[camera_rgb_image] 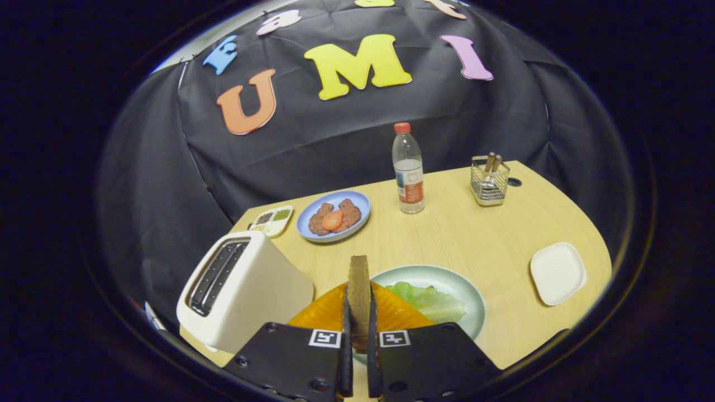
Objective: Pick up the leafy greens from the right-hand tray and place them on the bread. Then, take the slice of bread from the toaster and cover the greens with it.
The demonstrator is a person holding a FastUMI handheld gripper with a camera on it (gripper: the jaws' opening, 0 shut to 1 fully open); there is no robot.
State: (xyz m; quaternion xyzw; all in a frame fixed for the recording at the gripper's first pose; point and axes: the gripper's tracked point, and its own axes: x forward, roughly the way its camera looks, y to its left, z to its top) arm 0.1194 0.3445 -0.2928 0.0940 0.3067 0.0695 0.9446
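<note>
The gripper (359, 312) is clamped on a slice of bread (358, 290), which stands upright on edge between the two fingers, both pressing its flat faces. Just below and beyond the held slice sits a pale green plate (472, 298) on the wooden table (475, 234). On that plate lie the leafy greens (433, 301), to the right of the fingers, resting partly on something orange (394, 312) (whether bread lies under it cannot be told). The white toaster (246, 290) stands just left of the fingers, its slots facing up. Farther back are a blue plate (357, 204) carrying brown patties and a red slice, a small divided dish (272, 220) beside it, a water bottle (408, 170) and a wire holder (489, 181). A small white square tray (557, 272) sits well to the right, apart from the green plate.
</note>
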